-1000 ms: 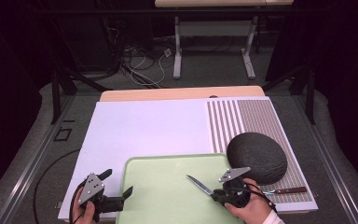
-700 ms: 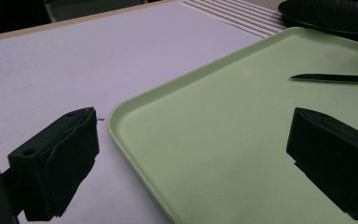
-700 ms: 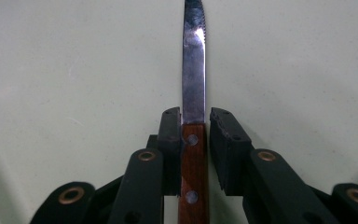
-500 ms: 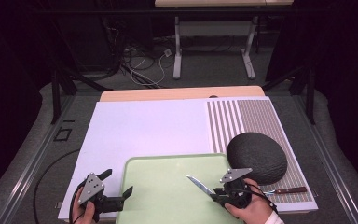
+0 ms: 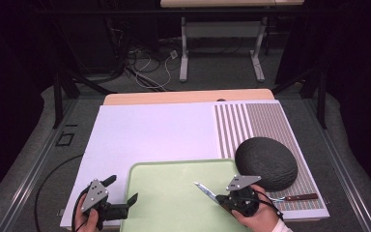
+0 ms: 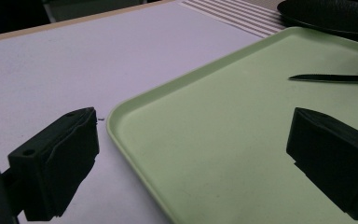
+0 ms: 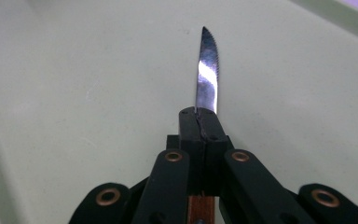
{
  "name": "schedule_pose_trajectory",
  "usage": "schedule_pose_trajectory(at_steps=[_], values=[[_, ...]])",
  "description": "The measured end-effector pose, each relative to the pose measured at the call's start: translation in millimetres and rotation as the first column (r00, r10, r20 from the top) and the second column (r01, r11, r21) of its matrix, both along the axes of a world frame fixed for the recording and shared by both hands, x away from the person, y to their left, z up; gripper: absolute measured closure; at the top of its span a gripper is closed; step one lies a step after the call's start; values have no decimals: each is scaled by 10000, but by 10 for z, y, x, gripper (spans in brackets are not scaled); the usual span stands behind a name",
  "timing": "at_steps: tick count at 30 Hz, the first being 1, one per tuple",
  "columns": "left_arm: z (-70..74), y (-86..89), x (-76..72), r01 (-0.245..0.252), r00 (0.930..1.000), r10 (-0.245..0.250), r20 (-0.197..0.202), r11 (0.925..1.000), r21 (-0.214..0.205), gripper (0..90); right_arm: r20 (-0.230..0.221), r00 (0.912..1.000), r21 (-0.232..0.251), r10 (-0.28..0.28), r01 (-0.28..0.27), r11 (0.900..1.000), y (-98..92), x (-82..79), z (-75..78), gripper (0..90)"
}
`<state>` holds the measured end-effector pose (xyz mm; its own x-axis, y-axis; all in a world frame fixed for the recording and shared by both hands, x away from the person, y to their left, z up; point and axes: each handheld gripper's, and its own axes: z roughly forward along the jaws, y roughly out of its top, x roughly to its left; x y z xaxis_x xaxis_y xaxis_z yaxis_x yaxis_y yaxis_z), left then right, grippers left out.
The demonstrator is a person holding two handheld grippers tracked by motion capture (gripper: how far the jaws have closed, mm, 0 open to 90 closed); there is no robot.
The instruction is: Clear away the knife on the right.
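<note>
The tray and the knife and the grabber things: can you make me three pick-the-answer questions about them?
1. Where is the dark bowl?
A. On the tray's left
B. Beside the tray's far right corner
C. In the left gripper

2. What colour is the tray?
A. Light green
B. Red
C. Blue

3. How are the right gripper's jaws?
A. Wide open
B. Shut on the knife
C. Shut on a spoon

Answers: 1 B, the bowl sits on the striped mat by that corner. 2 A, it looks pale green in every view. 3 B, the blade sticks out from between the closed jaws.
</note>
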<state>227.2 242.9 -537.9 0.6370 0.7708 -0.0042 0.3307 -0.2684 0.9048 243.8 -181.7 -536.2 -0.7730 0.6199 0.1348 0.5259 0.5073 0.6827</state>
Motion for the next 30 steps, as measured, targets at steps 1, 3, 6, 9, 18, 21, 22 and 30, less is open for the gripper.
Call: schedule_pose_trajectory(at_steps=[1, 3, 6, 9, 18, 21, 22, 30], values=[[0, 1, 1, -3, 10000, 3, 3, 10000, -4, 27, -75, 9999, -69, 126, -127, 9999, 8, -3, -4, 900], [-1, 1, 1, -12, 10000, 12, 1, 10000, -14, 27, -140, 9997, -24, 184, -184, 9998, 31, -11, -19, 900], [0, 2, 0, -2, 10000, 2, 6, 10000, -5, 27, -293, 9986, -101, 438, -442, 9990, 58, -15, -32, 900], [0, 2, 0, 0, 10000, 0, 4, 10000, -11, 27, -468, 9971, -271, 605, -618, 9977, 88, -20, -61, 900], [1, 6, 0, 17, 10000, -17, 4, 10000, 22, 27, -743, 9954, -318, 609, -634, 9975, 117, 3, -122, 900], [2, 6, -1, 18, 10000, -18, 7, 10000, 15, 27, -653, 9962, -384, 583, -608, 9974, 105, 19, -124, 900], [2, 6, -1, 18, 10000, -18, 8, 10000, 19, 27, -737, 9964, -323, 424, -449, 9985, 103, 16, -124, 900], [2, 6, 0, 40, 10000, -40, 16, 10000, 30, 27, -776, 9968, -380, 192, -222, 9990, 57, 56, -118, 900]])
